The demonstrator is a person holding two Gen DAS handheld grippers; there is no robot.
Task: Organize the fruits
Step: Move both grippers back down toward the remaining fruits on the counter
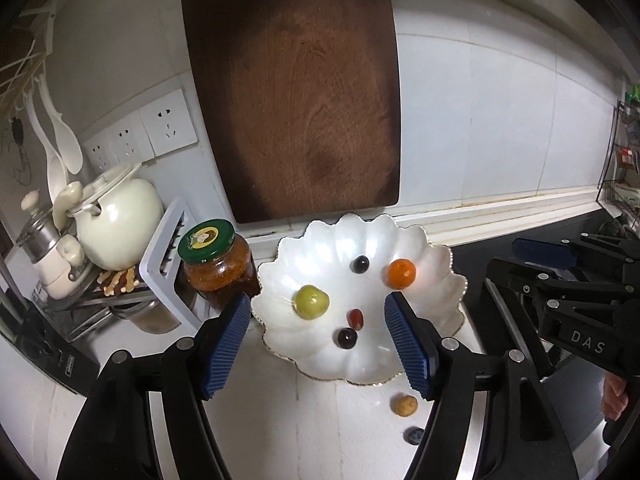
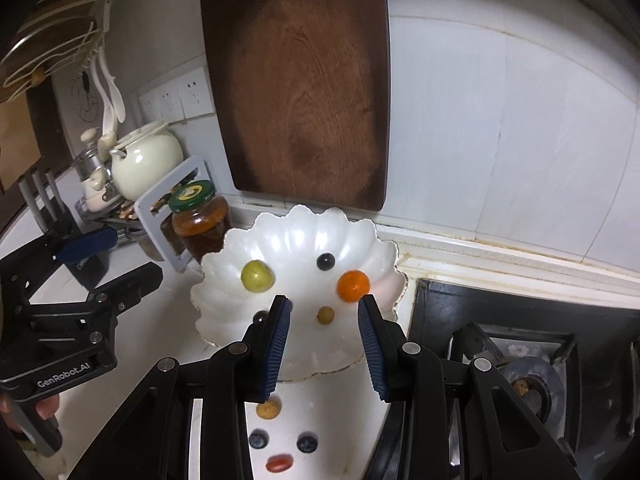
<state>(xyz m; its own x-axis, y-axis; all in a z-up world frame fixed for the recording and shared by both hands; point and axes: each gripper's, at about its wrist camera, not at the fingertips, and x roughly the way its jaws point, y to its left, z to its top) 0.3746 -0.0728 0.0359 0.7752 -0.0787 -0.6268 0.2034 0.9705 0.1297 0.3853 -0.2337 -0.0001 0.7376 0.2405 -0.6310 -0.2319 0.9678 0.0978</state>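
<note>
A white scalloped plate (image 1: 436, 276) (image 2: 224, 280) sits on the counter. It holds a green fruit (image 1: 312, 301) (image 2: 257, 276), an orange fruit (image 1: 401, 274) (image 2: 353, 286), a dark grape (image 1: 361, 264) (image 2: 325, 261) and other small fruits (image 1: 346, 338) (image 2: 325, 315). My left gripper (image 1: 318, 350) is open and empty over the plate's near side. My right gripper (image 2: 324, 346) is open and empty over the plate's front. On the counter before the plate lie a tan fruit (image 1: 404, 405) (image 2: 268, 409), two blueberries (image 2: 307, 443) and a red fruit (image 2: 279, 463).
A dark wooden cutting board (image 1: 296, 96) (image 2: 300, 88) leans on the wall behind the plate. A green-lidded jar (image 1: 218, 268) (image 2: 198, 216), a grey rack and a white pot (image 1: 120, 224) stand at the left. A gas stove (image 2: 520, 360) lies at the right.
</note>
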